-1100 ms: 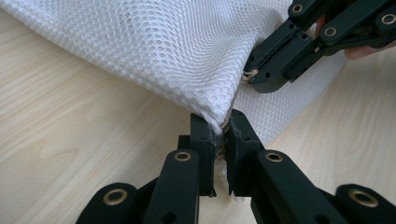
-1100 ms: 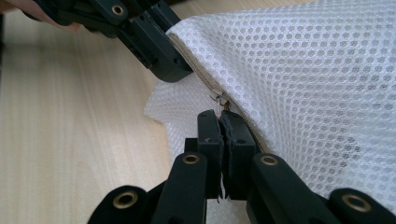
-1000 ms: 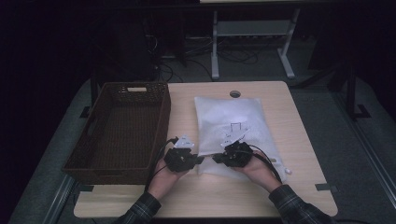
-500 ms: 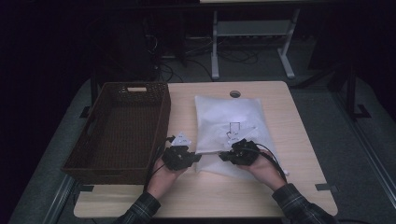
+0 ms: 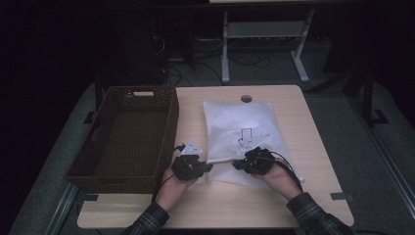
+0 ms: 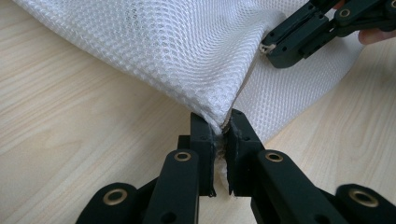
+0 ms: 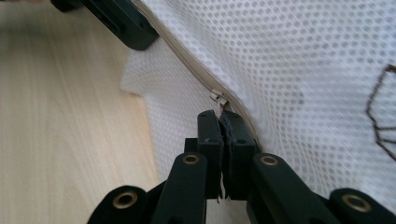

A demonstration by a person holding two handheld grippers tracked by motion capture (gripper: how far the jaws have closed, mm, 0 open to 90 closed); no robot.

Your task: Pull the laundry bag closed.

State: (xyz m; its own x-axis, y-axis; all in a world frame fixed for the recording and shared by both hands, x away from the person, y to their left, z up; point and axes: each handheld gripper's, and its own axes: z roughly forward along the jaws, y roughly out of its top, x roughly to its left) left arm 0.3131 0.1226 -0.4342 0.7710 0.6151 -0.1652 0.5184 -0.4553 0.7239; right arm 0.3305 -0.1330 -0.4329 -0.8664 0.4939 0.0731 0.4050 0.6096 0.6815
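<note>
A corner of the white mesh laundry bag (image 6: 187,51) is pinched by the left gripper (image 6: 219,128). The zipper pull (image 7: 217,99) is clamped by the right gripper (image 7: 221,119).

Right gripper view, contents:
- Right gripper (image 7: 221,115): two black jaws up from bottom edge, pressed together on zip pull (image 7: 217,99).
- White mesh bag (image 7: 299,70): covers centre and right; honeycomb weave; beige zip (image 7: 187,63) runs diagonally from top centre down to the jaws. Dark line print (image 7: 380,109) at right edge, partly cut off.
- Other gripper (image 7: 119,21): black, top left, against bag edge near the zip.
- Table (image 7: 65,121): light wood grain, left side.
</note>
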